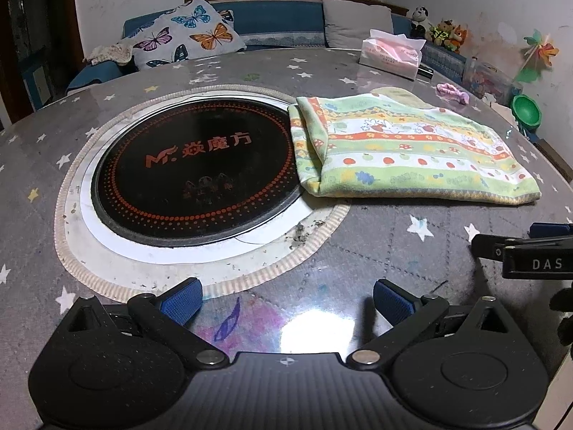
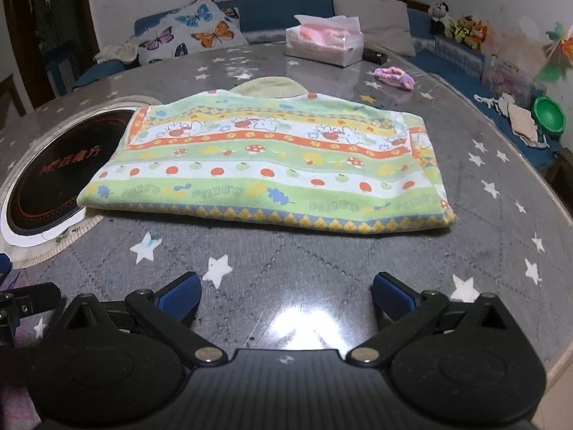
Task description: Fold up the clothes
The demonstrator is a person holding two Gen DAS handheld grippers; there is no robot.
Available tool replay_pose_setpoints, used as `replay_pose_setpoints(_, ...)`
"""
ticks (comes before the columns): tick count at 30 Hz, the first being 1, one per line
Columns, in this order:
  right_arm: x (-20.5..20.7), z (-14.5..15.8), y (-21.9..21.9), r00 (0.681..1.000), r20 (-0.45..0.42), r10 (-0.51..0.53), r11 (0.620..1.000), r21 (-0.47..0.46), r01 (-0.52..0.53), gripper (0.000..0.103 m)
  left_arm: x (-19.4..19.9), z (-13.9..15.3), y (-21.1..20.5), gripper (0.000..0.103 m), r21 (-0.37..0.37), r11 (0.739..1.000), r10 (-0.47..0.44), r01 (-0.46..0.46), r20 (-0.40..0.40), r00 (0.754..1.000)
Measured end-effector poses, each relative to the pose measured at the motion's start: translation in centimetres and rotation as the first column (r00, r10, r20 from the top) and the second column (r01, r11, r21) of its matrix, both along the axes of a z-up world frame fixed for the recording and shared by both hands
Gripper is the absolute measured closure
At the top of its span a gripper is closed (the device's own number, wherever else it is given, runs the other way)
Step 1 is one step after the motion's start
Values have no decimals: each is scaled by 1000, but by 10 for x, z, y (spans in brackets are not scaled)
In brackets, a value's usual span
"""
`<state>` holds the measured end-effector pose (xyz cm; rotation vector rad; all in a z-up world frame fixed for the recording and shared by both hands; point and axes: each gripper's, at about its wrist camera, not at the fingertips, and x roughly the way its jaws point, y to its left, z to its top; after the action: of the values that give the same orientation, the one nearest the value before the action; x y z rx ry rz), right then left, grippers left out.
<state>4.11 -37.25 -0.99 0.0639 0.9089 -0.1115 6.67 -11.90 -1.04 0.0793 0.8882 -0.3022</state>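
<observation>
A folded green, yellow and orange patterned garment lies flat on the grey star-print table, right of the black round cooktop. In the right wrist view the garment lies straight ahead, its left edge overlapping the cooktop. My left gripper is open and empty, low over the table, short of the garment. My right gripper is open and empty, a little in front of the garment's near edge. Part of the right gripper also shows at the right edge of the left wrist view.
A pink tissue box and a small purple cloth sit on the far side of the table. A blue bench with a butterfly pillow, a grey pillow and plush toys runs behind. A green bowl is at the right.
</observation>
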Motion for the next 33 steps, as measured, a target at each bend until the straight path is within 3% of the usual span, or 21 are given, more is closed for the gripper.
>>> replay_pose_setpoints(10,-6,-1,1,1000,28,5,1000,-7,-4,0,-5,3,-11,0,1,1000,-25,25,-29,999)
replay_pose_setpoints(26,-26,-2,1,998,62,21,1000,-5,-20,0,-20,20,-34,0,35,996,-83,83,13,996)
replay_pose_setpoints(33,-42,2,-3,996,89,17,999,46,-22,0,-21,24,-45,0,50,993,-105,104,20,994)
